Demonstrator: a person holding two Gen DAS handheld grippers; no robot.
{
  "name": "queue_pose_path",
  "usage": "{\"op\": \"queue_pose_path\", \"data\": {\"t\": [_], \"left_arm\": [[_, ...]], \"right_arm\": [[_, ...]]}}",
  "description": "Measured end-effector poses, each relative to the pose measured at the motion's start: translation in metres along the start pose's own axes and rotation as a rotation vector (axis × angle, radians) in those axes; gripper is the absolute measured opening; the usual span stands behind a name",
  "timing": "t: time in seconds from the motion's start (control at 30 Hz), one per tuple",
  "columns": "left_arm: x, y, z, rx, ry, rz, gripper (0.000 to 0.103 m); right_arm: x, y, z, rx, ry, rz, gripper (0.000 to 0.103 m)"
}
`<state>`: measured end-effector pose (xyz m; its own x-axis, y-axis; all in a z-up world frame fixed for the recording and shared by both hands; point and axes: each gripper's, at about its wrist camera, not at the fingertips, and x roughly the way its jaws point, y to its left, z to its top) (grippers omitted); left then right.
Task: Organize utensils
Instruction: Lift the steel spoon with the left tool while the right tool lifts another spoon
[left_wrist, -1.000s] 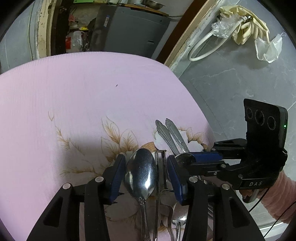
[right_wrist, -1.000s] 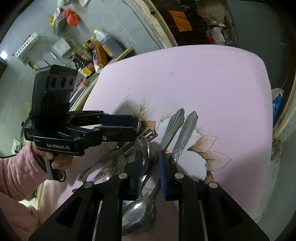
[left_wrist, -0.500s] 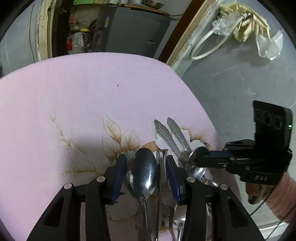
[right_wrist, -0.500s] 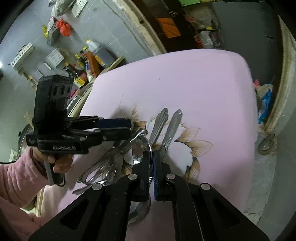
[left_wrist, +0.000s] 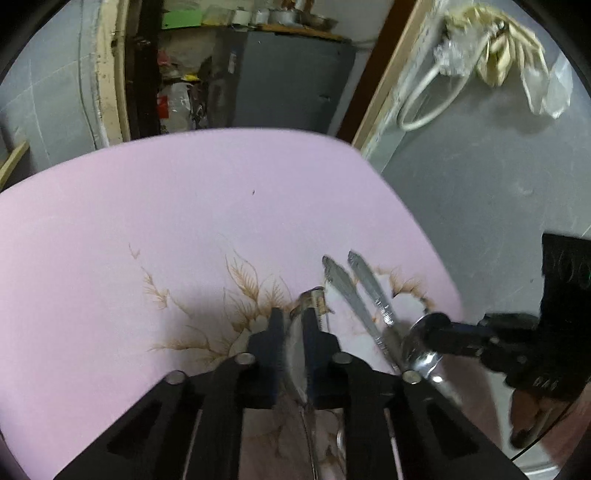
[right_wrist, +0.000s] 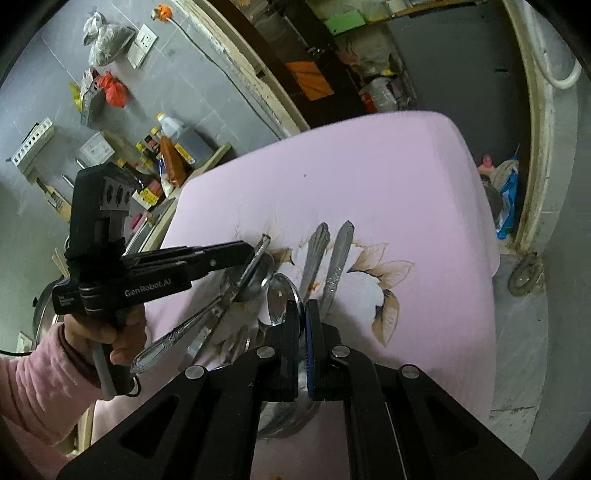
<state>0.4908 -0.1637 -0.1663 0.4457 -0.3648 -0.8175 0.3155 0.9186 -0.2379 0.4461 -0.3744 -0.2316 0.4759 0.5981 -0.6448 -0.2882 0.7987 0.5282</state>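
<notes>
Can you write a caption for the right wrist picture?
Both grippers pinch spoons over a pink cloth.

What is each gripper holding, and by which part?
Left gripper: a spoon, by its bowl. Right gripper: another spoon, also by its bowl.

The far and left stretches of the pink tablecloth (left_wrist: 155, 206) lie bare and passable; two parallel utensil handles (left_wrist: 356, 291) and a spoon heap (right_wrist: 236, 295) crowd the near right corner

We cannot see the spoon (right_wrist: 281, 301) handle; the right gripper (right_wrist: 303, 314) hides it. Left view: right gripper (left_wrist: 436, 332) blurred, its body cut by the frame edge. Utensil pile (right_wrist: 207, 325) pieces overlap; count unclear.
</notes>
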Motion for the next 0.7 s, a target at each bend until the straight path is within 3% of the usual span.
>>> {"op": "queue_pose_path", "data": {"t": [0.1,0.3,0.7], "left_arm": [[0.000,-0.002,-0.004,0.013,0.008,0.006,0.008],[-0.001,0.009,-0.008,-0.072,0.021,-0.045,0.008],[-0.034,-0.007,-0.041,-0.092,-0.043,-0.063,0.002]], "right_arm": [[-0.002,0.003,-0.003,0.004,-0.004,-0.001,0.003],[-0.004,0.005,-0.007,0.009,0.000,-0.004,0.003],[-0.016,0.010,-0.014,0.025,-0.024,-0.010,0.003]]}}
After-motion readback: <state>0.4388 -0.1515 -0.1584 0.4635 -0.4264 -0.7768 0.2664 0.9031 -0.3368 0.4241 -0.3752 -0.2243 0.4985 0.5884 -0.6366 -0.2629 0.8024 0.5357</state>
